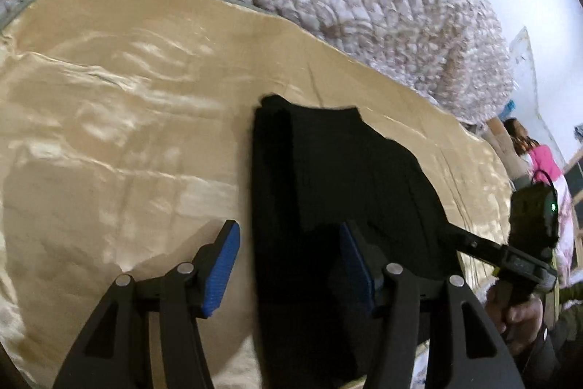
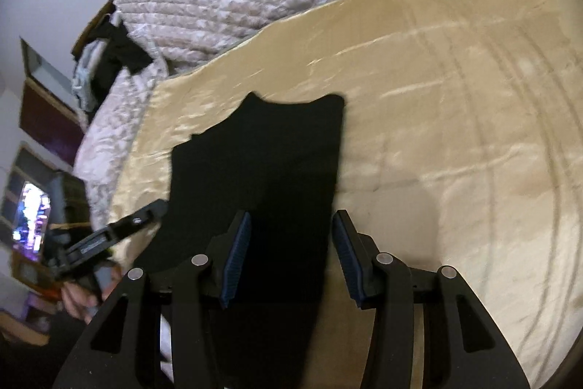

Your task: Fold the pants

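Left wrist view shows the left gripper [image 1: 288,265] with blue-padded jaws spread wide over the black fabric pants [image 1: 328,177], which lie flat on the shiny golden satin sheet [image 1: 127,119]. Beside them, the right gripper [image 2: 291,257] hovers likewise agape, holding nothing.
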Demonstrator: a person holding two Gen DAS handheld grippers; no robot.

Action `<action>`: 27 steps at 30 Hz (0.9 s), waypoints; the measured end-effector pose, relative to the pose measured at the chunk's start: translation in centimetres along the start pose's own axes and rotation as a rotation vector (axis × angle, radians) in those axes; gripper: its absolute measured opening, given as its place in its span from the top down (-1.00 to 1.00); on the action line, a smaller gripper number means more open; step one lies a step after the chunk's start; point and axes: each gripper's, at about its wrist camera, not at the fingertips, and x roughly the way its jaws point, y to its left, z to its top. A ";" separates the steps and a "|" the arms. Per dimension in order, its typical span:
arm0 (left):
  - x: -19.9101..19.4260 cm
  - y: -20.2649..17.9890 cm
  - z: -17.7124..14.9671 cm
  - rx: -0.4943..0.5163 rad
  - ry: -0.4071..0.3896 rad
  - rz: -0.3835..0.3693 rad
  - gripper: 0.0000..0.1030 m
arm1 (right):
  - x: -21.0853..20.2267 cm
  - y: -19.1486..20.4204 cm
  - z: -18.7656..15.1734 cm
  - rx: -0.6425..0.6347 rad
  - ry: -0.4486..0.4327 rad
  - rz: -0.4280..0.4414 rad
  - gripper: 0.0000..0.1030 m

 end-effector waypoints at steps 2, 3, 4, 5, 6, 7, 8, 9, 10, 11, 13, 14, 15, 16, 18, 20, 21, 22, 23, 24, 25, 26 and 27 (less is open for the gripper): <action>0.2 -0.8 -0.4 0.027 0.002 -0.005 -0.21 | 0.2 0.4 -0.3 -0.011 0.009 0.000 0.05; 0.2 -1.0 -0.4 0.035 0.000 0.000 -0.22 | 0.2 0.5 -0.4 -0.014 0.008 -0.001 0.05; 0.3 -1.1 -0.4 0.039 0.000 0.004 -0.25 | 0.2 0.4 -0.4 -0.010 0.007 0.003 0.05; 0.5 -1.0 -0.2 0.037 0.000 0.003 -0.27 | 0.3 0.3 -0.3 -0.003 0.007 0.007 0.05; 0.7 -0.9 0.0 0.031 -0.002 0.002 -0.28 | 0.4 0.0 -0.3 0.007 0.004 0.014 0.05; 0.9 -0.9 0.1 0.025 -0.005 0.002 -0.29 | 0.5 -0.1 -0.2 0.011 0.000 0.016 0.05; 1.2 -0.9 0.4 0.019 -0.008 0.003 -0.31 | 0.7 -0.1 -0.1 0.013 -0.006 0.016 0.05; 1.3 -0.9 0.5 0.018 -0.010 0.006 -0.33 | 0.9 0.0 0.1 0.012 -0.012 0.014 0.05; 1.4 -1.1 0.6 0.020 -0.014 0.009 -0.33 | 1.2 0.0 0.4 0.009 -0.019 0.010 0.05; 1.5 -1.2 0.6 0.025 -0.020 0.015 -0.34 | 1.3 0.1 0.4 0.010 -0.025 0.006 0.05; 1.5 -1.1 0.5 0.023 -0.028 0.014 -0.35 | 1.4 0.2 0.5 0.015 -0.031 0.006 0.05; 1.4 -1.0 0.4 0.016 -0.027 0.009 -0.35 | 1.4 0.1 0.4 0.018 -0.032 0.010 0.05; 1.3 -0.9 0.2 0.010 -0.025 0.003 -0.34 | 1.3 0.1 0.3 0.024 -0.032 0.017 0.05; 1.1 -0.9 0.0 0.008 -0.021 -0.005 -0.34 | 1.1 -0.1 0.1 0.039 -0.029 0.033 0.05; 0.9 -0.8 -0.4 0.012 -0.016 -0.013 -0.34 | 0.9 -0.2 -0.2 0.045 -0.024 0.050 0.05; 0.8 -1.0 -0.6 0.019 -0.013 -0.012 -0.34 | 0.7 -0.2 -0.5 0.045 -0.019 0.060 0.05; 0.8 -1.1 -0.6 0.020 -0.011 -0.009 -0.34 | 0.6 -0.1 -0.6 0.045 -0.019 0.063 0.05; 0.8 -1.1 -0.5 0.018 -0.010 -0.006 -0.34 | 0.6 -0.1 -0.6 0.044 -0.019 0.063 0.05; 0.9 -1.2 -0.4 0.014 -0.009 -0.003 -0.34 | 0.7 0.0 -0.6 0.046 -0.020 0.064 0.05; 1.1 -1.2 -0.3 0.014 -0.010 0.003 -0.34 | 0.6 -0.1 -0.7 0.046 -0.019 0.064 0.05; 1.2 -1.4 -0.2 0.020 -0.013 0.011 -0.35 | 0.6 -0.1 -0.7 0.044 -0.019 0.064 0.05; 1.4 -1.5 -0.1 0.024 -0.015 0.019 -0.35 | 0.6 -0.1 -0.6 0.040 -0.018 0.061 0.05; 1.4 -1.6 0.0 0.024 -0.016 0.024 -0.35 | 0.7 0.0 -0.6 0.039 -0.021 0.058 0.05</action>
